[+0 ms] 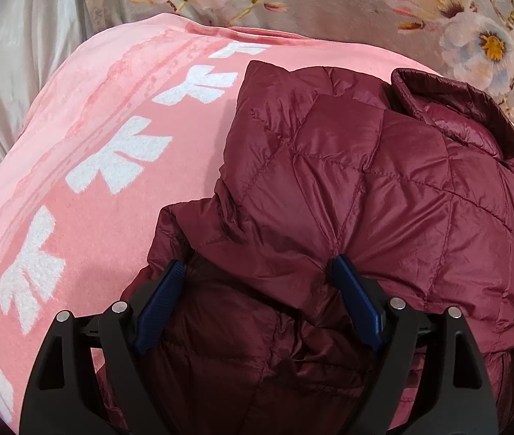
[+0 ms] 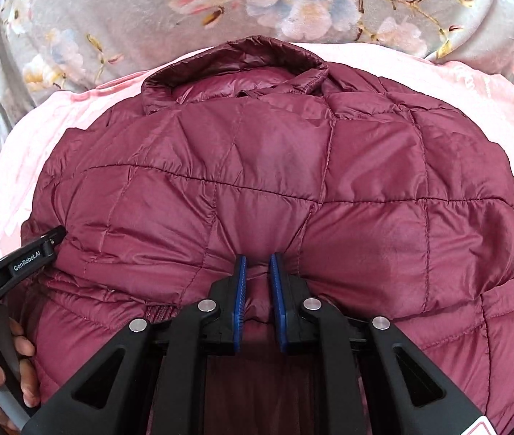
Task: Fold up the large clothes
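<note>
Maroon quilted nylon is filling both views: the jacket (image 2: pixel 257 181) is lying partly folded on a pink blanket (image 1: pixel 86 166), its collar (image 2: pixel 235 61) pointing away toward the floral cover (image 2: pixel 148 11) behind. The right gripper (image 2: pixel 257 264) is pinching a small ridge of the shell near the lower fold, with its jaws almost closed on the cloth. The left gripper (image 1: pixel 257 268) is resting with its jaws spread wide, and a puffy fold is lying between them without being squeezed. The jacket is looking light, soft and springy, and its shiny shell is probably slippery, so a thin pinch may be sliding out; I think a seam line or a doubled edge is giving a safer hold. The filling will likely be pushing each fold open again, so pressing down may be needed. The fluffy blanket under it may be dragging along or getting caught in the jaws. A silvery sheet (image 1: pixel 10 54) is lying on the far left, well apart.
</note>
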Demonstrator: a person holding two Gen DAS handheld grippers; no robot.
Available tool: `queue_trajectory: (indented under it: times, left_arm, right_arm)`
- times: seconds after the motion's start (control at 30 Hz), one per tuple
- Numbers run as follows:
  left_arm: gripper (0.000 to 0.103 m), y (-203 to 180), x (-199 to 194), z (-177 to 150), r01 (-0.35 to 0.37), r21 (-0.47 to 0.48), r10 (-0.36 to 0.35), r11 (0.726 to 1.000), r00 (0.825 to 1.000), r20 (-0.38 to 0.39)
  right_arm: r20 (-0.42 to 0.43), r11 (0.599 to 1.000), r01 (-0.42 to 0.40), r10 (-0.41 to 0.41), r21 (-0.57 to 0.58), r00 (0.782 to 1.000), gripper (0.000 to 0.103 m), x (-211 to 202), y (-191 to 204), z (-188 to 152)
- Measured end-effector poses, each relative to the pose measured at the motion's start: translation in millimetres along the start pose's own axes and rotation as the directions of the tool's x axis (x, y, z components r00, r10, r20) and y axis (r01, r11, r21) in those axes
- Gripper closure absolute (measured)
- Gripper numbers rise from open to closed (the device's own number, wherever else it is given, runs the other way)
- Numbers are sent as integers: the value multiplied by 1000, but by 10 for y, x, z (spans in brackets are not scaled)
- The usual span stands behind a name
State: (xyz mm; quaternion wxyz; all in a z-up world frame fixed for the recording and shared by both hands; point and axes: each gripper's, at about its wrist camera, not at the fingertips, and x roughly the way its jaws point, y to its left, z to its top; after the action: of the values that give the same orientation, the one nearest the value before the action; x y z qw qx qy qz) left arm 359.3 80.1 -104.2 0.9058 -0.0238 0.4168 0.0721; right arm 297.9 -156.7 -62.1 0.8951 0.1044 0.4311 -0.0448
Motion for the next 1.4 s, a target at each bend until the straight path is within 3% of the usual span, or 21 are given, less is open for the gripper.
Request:
queue_trajectory:
  times: [0.47,0.6,0.63,0.77,0.93,1.03,1.17,1.27,1.33,1.37,1.4]
  left_arm:
    - [22,14,-45,-69,-2,19,2,1000,1000,-1]
    - [22,85,-70,-72,35,-10,-35,999,999,-1]
    - [22,124,-91,-61,46,-23,-46,999,999,-2]
    - [22,211,-321,117,89,-90,-86,992,996,29]
    - [22,-46,-518,583,266,-145,-260,953,964,62]
    - [22,-317,-316,849,363,-201,-370,910,929,3]
    - [22,-585,59,973,394,-265,-428,880,900,-81]
    - [22,-743,302,1004,389,-289,-437,875,890,-127]
    - [30,-835,384,1018,378,-271,-424,885,895,-139]
    - [36,-903,411,1018,376,-244,-417,894,898,-143]
    - [52,-941,416,1014,382,-224,-419,897,896,-148]
  right_arm:
    - [-10,999,23,-24,-25,1000,90,-55,47,-70]
    - [-18,999,-34,34,9,999,89,-112,-43,-27]
    - [-19,998,-52,53,20,998,85,-157,-86,-5]
    - [74,995,-80,75,61,994,52,-438,-276,252]
    - [120,964,-181,159,197,980,51,-403,-540,796]
    - [128,927,-237,208,290,970,51,-167,-717,1064]
    - [103,897,-251,229,364,968,51,254,-835,1307]
    - [57,870,-270,271,414,961,51,573,-856,1418]
    - [16,875,-261,279,407,960,50,757,-787,1458]
    - [1,884,-255,277,392,961,58,794,-738,1452]
    - [-11,897,-260,283,357,959,70,819,-665,1452]
